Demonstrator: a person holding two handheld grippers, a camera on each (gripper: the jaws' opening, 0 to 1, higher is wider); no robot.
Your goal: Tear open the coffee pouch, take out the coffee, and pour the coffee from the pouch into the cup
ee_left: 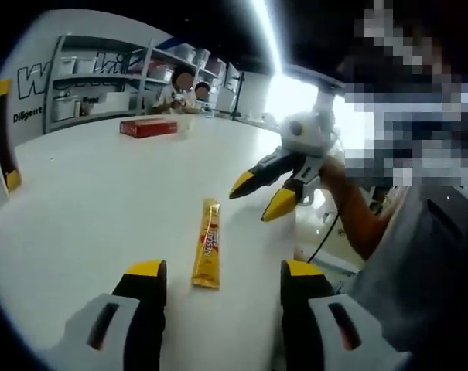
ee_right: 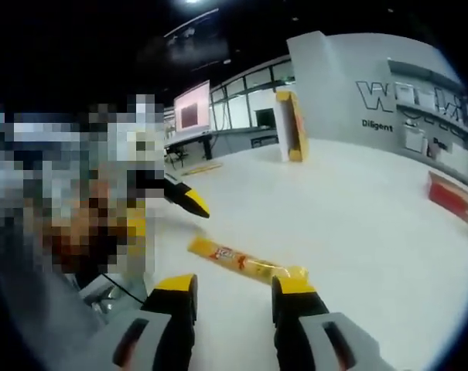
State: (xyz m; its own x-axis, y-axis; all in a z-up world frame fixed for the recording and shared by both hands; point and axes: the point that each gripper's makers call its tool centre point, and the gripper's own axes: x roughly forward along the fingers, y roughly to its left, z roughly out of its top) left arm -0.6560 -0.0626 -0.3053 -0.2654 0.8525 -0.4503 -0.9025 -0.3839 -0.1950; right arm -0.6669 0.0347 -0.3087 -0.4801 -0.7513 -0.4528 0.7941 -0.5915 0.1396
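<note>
A yellow coffee stick pouch (ee_left: 207, 243) lies flat on the white table (ee_left: 87, 209), just ahead of my left gripper (ee_left: 223, 274), whose yellow-tipped jaws stand open and hold nothing. Beyond the pouch, my right gripper (ee_left: 261, 195) hovers over the table's right edge, also open. In the right gripper view the pouch (ee_right: 245, 260) lies crosswise right in front of my right gripper (ee_right: 235, 286), its right end close to the right fingertip (ee_right: 295, 284). The left gripper (ee_right: 168, 210) comes in from the left, a little above the table (ee_right: 357, 209).
A red box (ee_left: 148, 127) rests at the table's far side, also seen as the red box (ee_right: 450, 195). A yellow and black upright piece (ee_right: 293, 124) stands at a table edge. Shelves (ee_left: 102, 85) and seated people are behind. A person's arm (ee_left: 357, 216) is on the right.
</note>
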